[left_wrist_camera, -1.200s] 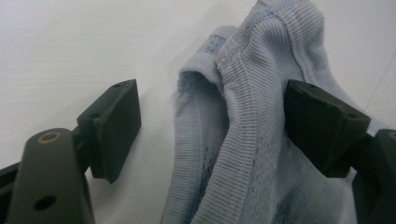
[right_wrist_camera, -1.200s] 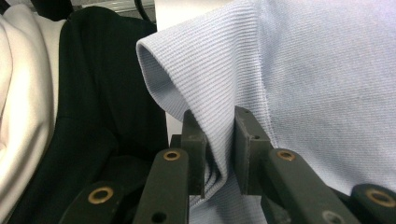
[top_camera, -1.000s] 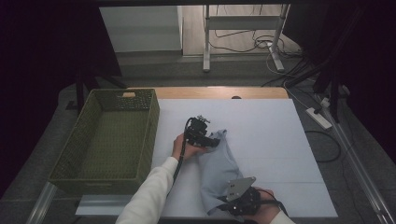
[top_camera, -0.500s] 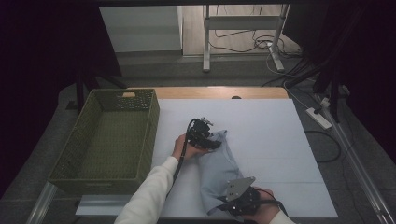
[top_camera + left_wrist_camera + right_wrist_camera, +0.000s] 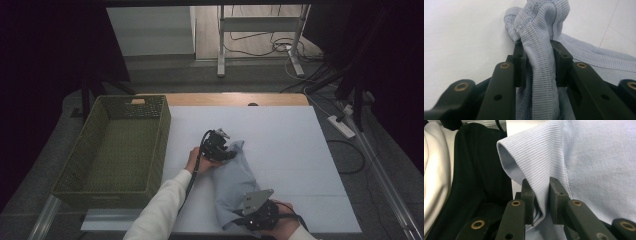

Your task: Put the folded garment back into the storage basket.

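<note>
A pale blue ribbed garment lies folded on the white table, running from the middle toward the front edge. My left gripper sits at its far end; its jaws have just been closing and now pinch a bunched fold of the garment. At the near end my right gripper, with its grey plate on top, is shut on a rolled edge of the garment. Both pairs of pads press into the cloth.
A green woven basket stands at the table's left edge, nothing inside it that I can see. A wooden strip borders the far side. Cables and a power strip lie on the floor at the right. Dark clothing shows behind the right gripper.
The left gripper has shifted slightly toward the garment's far end and its jaws have closed on the fabric. The right gripper and the near end of the cloth have stayed put.
</note>
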Tool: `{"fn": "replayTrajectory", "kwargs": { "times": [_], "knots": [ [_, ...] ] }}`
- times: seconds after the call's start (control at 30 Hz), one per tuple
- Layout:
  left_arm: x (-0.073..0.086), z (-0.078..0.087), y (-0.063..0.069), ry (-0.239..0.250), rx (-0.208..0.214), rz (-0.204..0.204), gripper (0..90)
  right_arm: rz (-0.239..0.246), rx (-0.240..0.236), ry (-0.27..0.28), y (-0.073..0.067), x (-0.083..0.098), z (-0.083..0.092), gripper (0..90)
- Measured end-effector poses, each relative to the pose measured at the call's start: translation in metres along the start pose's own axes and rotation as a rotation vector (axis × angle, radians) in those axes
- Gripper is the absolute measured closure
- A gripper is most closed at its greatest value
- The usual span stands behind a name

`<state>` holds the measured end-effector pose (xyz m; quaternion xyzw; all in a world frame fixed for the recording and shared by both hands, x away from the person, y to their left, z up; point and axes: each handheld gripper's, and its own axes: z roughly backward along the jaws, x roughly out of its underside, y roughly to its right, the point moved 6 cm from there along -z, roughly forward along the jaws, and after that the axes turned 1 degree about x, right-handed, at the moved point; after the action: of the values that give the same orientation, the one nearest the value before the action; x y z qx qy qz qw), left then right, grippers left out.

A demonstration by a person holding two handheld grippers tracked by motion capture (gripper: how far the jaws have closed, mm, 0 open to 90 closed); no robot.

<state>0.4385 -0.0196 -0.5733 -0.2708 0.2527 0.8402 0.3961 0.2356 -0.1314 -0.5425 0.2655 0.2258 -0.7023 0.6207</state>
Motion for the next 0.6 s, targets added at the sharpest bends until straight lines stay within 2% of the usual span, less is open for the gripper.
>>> {"fn": "replayTrajectory", "kwargs": {
  "times": [0.3, 0.43, 0.6],
  "knots": [
    [-0.004, 0.004, 0.002, 0.020, -0.036, -0.012, 74.4, 0.001, 0.003, 0.010, 0.001, 0.000, 0.001, 76.2],
    [-0.012, 0.010, 0.006, 0.049, -0.056, -0.035, 75.5, -0.004, 0.009, 0.016, 0.002, 0.000, 0.003, 76.2],
    [-0.020, 0.018, 0.009, 0.078, -0.058, -0.047, 77.9, -0.008, 0.014, 0.024, 0.003, -0.001, 0.004, 76.2]
  ]
}}
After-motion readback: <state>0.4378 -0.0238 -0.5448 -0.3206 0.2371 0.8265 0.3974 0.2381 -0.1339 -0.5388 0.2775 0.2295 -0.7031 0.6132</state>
